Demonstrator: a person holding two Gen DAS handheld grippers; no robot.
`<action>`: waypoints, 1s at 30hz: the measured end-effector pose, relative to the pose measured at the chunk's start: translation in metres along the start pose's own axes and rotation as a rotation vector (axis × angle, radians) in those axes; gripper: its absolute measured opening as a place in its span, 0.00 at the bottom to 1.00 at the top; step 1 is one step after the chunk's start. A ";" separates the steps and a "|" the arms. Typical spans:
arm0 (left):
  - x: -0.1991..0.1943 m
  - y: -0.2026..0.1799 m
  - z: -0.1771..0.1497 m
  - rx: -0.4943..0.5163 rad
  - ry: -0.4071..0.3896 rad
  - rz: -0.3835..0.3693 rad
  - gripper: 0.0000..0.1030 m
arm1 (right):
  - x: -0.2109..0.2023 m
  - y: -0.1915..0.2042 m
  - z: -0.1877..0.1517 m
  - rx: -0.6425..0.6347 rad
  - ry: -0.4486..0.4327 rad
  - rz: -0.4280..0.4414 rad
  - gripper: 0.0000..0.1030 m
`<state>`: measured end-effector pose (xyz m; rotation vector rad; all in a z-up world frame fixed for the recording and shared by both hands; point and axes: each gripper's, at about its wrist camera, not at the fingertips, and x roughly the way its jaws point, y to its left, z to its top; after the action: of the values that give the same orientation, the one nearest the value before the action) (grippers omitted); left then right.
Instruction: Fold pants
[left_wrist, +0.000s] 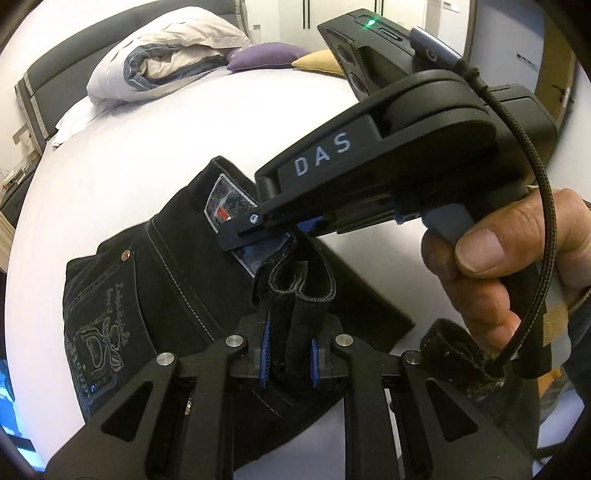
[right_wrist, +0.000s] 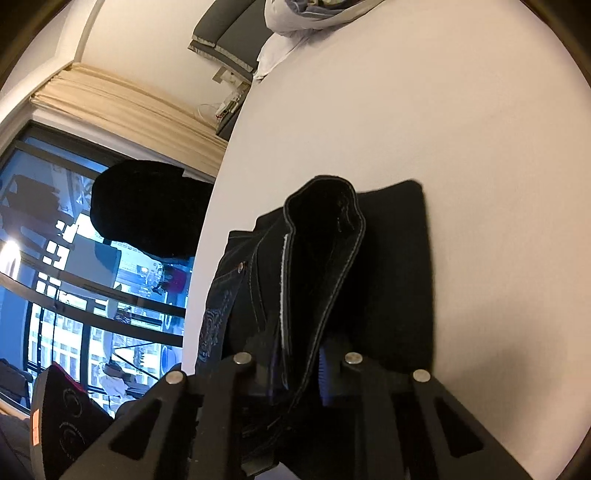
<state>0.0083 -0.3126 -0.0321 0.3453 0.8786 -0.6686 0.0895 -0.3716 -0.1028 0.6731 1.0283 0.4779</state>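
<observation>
White bedsheet (left_wrist: 155, 162) stretched under everything, with a rumpled duvet (left_wrist: 162, 59) and a purple cushion (left_wrist: 266, 55) up by the headboard, and a window (right_wrist: 74, 280) off to one side. On that sheet lay the black pants (left_wrist: 177, 280), already doubled over, their embroidered back pocket and waistband patch facing up. My left gripper (left_wrist: 290, 354) was clamped tight on two folded hem edges — the blue pads pressed the cloth from both sides. My right gripper (right_wrist: 297, 373) had its jaws closed on a stitched fold of the same pants (my hand (left_wrist: 498, 280) showed around its handle), lifting that edge off the sheet.
</observation>
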 end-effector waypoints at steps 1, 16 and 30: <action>0.003 -0.006 0.003 0.004 0.001 0.004 0.14 | 0.001 -0.003 0.001 0.005 0.004 0.001 0.18; 0.035 -0.010 -0.007 -0.054 0.034 -0.087 0.28 | 0.011 -0.050 -0.015 0.052 -0.006 0.062 0.15; -0.066 0.150 -0.051 -0.456 -0.160 -0.178 0.73 | -0.047 0.004 -0.041 0.026 -0.194 0.063 0.36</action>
<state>0.0478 -0.1468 -0.0082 -0.1953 0.8858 -0.6288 0.0323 -0.3877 -0.0855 0.7620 0.8337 0.4450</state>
